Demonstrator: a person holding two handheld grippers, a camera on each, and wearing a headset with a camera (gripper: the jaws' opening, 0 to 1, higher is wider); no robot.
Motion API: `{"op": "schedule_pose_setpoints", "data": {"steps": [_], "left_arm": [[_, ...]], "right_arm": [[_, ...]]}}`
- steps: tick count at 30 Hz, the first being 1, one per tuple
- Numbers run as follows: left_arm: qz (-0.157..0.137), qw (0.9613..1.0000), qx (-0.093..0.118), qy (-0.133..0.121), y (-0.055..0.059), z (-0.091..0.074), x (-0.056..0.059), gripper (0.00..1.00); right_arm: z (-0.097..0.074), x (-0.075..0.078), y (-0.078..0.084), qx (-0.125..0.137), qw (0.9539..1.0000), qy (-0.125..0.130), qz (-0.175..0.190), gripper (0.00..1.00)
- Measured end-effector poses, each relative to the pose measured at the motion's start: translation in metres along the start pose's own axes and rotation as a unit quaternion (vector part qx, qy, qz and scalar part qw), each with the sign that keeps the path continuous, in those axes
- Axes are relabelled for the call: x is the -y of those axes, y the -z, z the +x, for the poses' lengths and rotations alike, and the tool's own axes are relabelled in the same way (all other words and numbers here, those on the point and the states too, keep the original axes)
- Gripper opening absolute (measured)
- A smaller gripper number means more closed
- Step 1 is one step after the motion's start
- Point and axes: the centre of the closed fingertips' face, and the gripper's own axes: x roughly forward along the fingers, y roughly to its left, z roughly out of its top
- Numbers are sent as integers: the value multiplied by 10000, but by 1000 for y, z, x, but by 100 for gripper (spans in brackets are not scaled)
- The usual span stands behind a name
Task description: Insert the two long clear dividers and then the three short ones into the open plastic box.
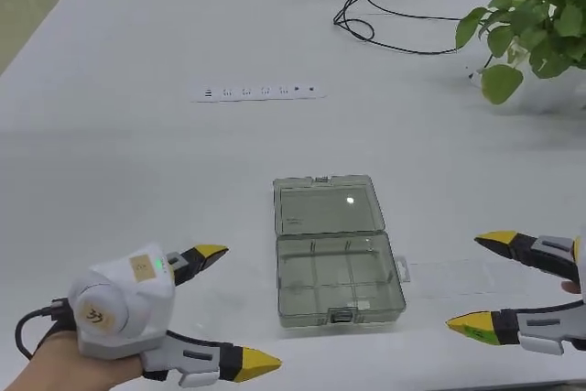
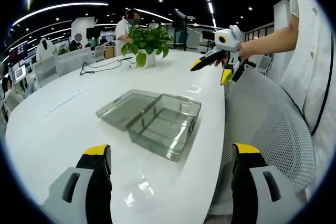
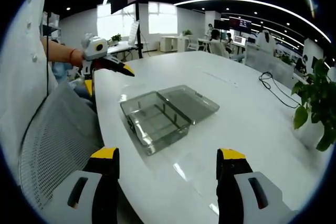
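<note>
Your left gripper (image 1: 233,309) sits low at the near left of the table (image 1: 137,162) with its jaws spread wide and nothing between the yellow tips. It hangs over bare tabletop and touches nothing. Your right gripper (image 1: 481,281) is at the near right, also wide open and empty, its two tips pointing in toward the box from well to the side. In each gripper view the other gripper shows across the table, jaws apart, with the box between them.

The open plastic box (image 1: 340,288) lies on the table between your two grippers, nearer your edge than the middle. Its base is toward you with a small latch on the near wall. The lid (image 1: 327,206) is folded back flat on the tabletop behind it, joined along the hinge. Faint lines cross the smoky base and short upright ribs show inside it in the right gripper view. You cannot tell from these pictures whether those are seated dividers or only moulded slots.

Just right of the base, a clear divider strip (image 1: 449,277) lies flat on the table, between the box and your right gripper. It is very faint and its edges are hard to trace.

Farther back lie a white power strip (image 1: 259,92), a looped black cable (image 1: 366,25) and a potted plant (image 1: 536,25).
</note>
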Motion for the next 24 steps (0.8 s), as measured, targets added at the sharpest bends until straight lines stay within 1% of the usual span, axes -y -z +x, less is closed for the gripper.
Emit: {"op": "schedule_pose_setpoints", "data": {"steps": [7, 15, 24], "left_arm": [[15, 10000, -39, 49, 1, 2, -1, 97], [22, 9999, -53, 97, 1, 7, -1, 97], [-8, 9999, -63, 87, 2, 7, -3, 97]], "right_arm": [[0, 1, 3, -26, 10000, 15, -7, 76], [1, 9, 9, -23, 10000, 18, 30, 76], [4, 14, 13, -24, 10000, -10, 41, 76]]}}
